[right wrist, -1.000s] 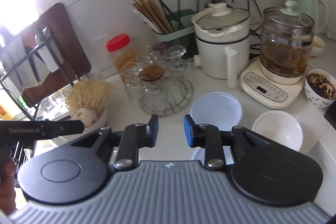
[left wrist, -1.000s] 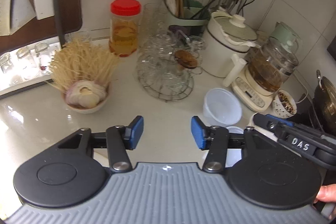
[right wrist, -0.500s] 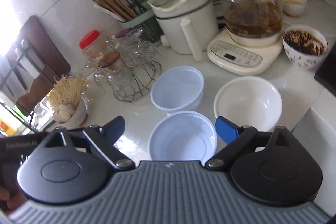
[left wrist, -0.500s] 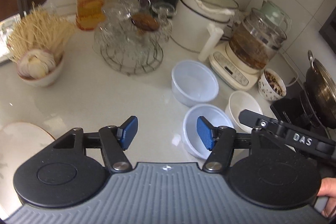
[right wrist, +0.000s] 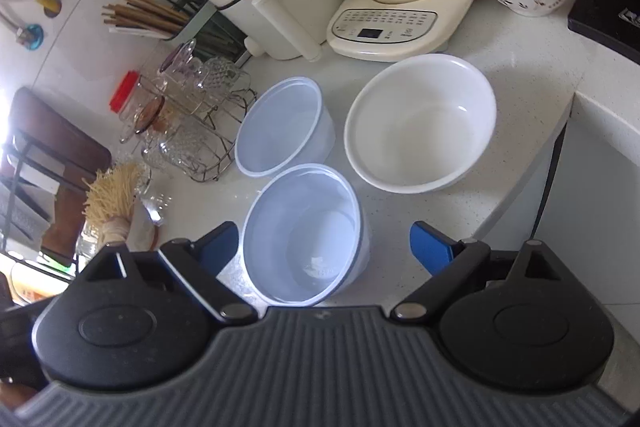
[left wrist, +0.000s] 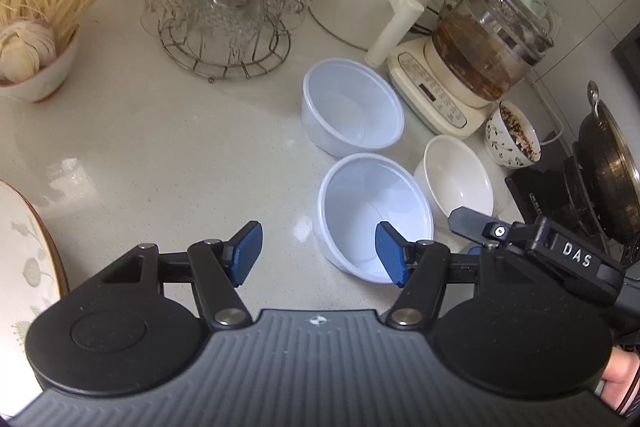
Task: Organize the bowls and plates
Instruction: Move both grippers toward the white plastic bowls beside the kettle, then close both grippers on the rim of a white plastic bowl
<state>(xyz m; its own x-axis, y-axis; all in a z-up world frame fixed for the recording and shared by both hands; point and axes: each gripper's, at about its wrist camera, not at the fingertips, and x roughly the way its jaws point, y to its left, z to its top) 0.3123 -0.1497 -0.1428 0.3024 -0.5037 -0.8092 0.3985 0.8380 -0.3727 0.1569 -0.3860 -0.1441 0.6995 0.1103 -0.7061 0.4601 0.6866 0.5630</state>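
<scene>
Right gripper (right wrist: 322, 247) wider — nearer bowl (right wrist: 304, 235)

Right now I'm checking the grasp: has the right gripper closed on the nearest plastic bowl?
No: the right gripper is wide open, its blue fingers standing apart on either side of the nearest plastic bowl.

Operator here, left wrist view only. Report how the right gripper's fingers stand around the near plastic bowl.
Observer: The right gripper is open wide, one finger on either side of the near plastic bowl, not closed on it.
Operator: Tell me what lies right of the white bowl.
Observer: A raised white ledge stands close beside the white bowl.
Operator: Report the jar's lid colour.
Observer: The jar lid is red.
</scene>
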